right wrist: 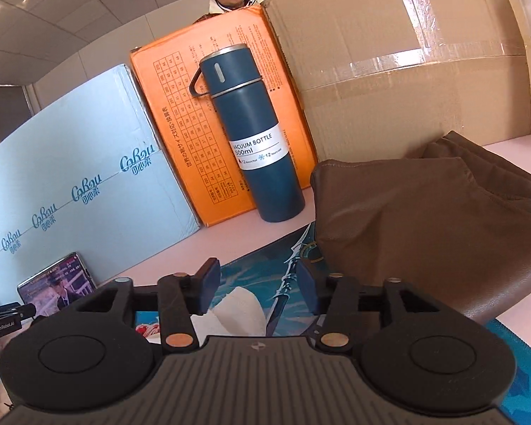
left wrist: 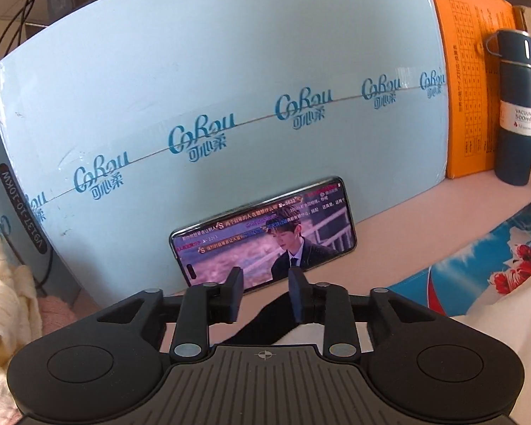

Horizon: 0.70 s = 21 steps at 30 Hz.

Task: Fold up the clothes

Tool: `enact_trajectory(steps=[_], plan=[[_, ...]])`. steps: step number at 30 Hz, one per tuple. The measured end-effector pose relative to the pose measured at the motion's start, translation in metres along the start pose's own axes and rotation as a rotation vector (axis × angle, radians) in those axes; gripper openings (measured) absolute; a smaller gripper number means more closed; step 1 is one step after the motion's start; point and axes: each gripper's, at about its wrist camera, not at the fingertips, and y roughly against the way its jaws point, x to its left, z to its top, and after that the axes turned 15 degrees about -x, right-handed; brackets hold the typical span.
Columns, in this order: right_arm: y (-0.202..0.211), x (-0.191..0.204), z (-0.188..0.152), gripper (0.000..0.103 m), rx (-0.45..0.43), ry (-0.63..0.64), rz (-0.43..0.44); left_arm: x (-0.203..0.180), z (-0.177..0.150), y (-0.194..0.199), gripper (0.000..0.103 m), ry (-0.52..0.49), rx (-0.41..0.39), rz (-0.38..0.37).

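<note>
A white garment (left wrist: 499,347) with a black collar band (left wrist: 262,322) lies under my left gripper (left wrist: 265,292), whose jaws stand apart with nothing between them. In the right wrist view a bunched fold of the white garment (right wrist: 237,310) sits below my right gripper (right wrist: 256,285), which is open and empty above the blue printed mat (right wrist: 262,262). A brown garment (right wrist: 424,230) lies folded at the right on the mat, just beyond the right finger.
A light blue carton (left wrist: 212,88), an orange box (right wrist: 180,124) and a brown carton (right wrist: 407,53) line the back. A blue vacuum bottle (right wrist: 255,134) stands before them. A phone (left wrist: 265,233) leans on the blue carton. Cream and pink knitwear (left wrist: 7,301) lies at left.
</note>
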Motion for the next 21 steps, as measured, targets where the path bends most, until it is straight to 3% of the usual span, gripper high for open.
enact_trajectory(steps=[2,3,6,10,16,21], plan=[[0.011,-0.007,0.004,0.055,-0.011,-0.039,0.012,0.015,0.011,0.021,0.075,0.028,-0.059,0.010],[0.016,-0.012,0.005,0.057,-0.016,-0.063,0.011,0.021,0.014,0.034,0.078,0.028,-0.085,0.015],[0.031,-0.022,0.003,0.061,-0.017,-0.105,0.014,0.039,0.011,0.082,0.079,0.039,-0.136,-0.010],[0.053,-0.033,-0.007,0.066,-0.005,-0.129,0.037,0.054,-0.017,0.161,0.084,0.077,-0.236,-0.135],[0.075,-0.040,-0.010,0.069,0.003,-0.146,0.025,0.039,-0.070,0.241,0.087,0.098,-0.127,-0.286],[0.082,-0.046,-0.012,0.070,0.039,-0.167,-0.010,0.024,-0.100,0.285,0.087,0.060,-0.092,-0.431]])
